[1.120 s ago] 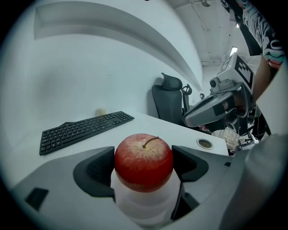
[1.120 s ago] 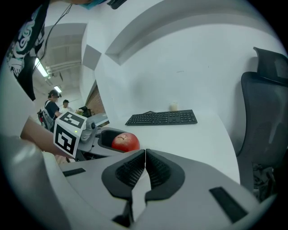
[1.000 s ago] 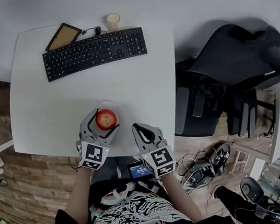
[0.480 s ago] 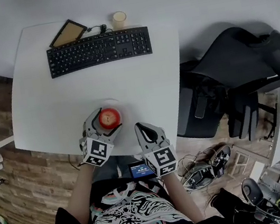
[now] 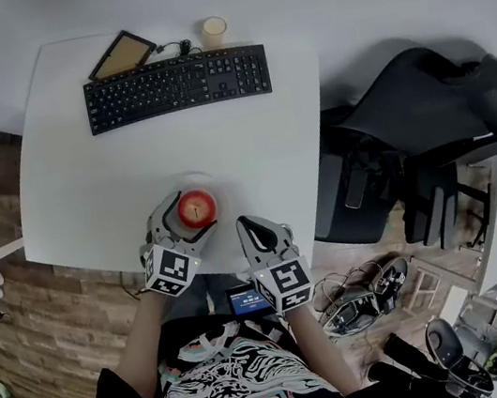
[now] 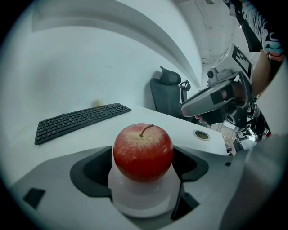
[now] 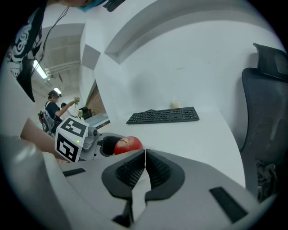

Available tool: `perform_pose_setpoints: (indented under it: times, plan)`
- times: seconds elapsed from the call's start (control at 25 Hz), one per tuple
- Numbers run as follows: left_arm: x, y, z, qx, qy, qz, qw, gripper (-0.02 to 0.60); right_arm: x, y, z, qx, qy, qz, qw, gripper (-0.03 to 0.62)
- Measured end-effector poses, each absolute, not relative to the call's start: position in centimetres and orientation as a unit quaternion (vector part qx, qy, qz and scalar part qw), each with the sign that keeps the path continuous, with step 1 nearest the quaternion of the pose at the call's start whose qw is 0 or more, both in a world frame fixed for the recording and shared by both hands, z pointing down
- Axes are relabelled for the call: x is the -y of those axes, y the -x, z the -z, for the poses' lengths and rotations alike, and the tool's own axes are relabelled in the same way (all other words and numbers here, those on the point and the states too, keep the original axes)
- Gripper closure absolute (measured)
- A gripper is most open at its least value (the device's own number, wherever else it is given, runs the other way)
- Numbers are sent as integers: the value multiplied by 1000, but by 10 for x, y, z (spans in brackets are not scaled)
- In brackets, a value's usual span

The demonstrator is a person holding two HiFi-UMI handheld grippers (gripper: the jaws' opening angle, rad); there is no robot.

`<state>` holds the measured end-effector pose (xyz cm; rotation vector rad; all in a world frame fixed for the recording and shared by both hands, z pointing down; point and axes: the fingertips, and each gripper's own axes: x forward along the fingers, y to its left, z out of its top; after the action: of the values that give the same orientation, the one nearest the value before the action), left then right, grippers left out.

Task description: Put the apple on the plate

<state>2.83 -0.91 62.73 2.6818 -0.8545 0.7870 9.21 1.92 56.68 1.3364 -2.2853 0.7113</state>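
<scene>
L tongs (image 5: 190,214) clamp apple (image 6: 143,152) both sides, on plate (image 6: 145,200); R tongs (image 7: 145,162) closed, empty.

plate (image 6: 144,200): only pale rim under apple (image 6: 143,152) shows, near edge hidden behind left gripper (image 5: 188,221) body; in head view almost wholly covered by apple and jaws. whether pads (image 6: 96,168) touch apple: cannot tell. from right gripper (image 7: 145,157), apple's lower half hidden behind its jaws. small round thing (image 6: 201,134) right of left gripper: too small to name. pale thing (image 7: 175,104) beyond keyboard (image 7: 164,115): blurred. chair (image 7: 265,117) cut by right edge. screen (image 5: 245,300) between grippers: part hidden.
</scene>
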Motion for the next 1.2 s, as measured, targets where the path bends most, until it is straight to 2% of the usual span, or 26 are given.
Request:
perform_pose_setpoints:
  times: [0.68, 0.92, 0.96, 1.0, 1.04, 1.2]
  plan:
    - [17, -21, -571, 303, -928, -198, 87, 179, -13, -80, -558, 821, -479, -249, 189, 566]
    - [17, -13, -552, 306, -931, -168, 106, 185, -11, -76, -553, 823, -478, -243, 187, 566]
    - [19, -9, -545, 316, -931, -157, 99, 222, -10, -76, -553, 823, -478, -243, 187, 566]
    - [22, -5, -536, 328, -930, -140, 88, 448, -9, -76, -552, 823, -479, -241, 186, 566]
    - [25, -2, -529, 335, -931, -122, 82, 568, -7, -76, -551, 824, -480, -238, 185, 566]
    - [29, 2, -524, 329, -932, -118, 100, 568, -3, -74, -548, 826, -482, -230, 182, 566]
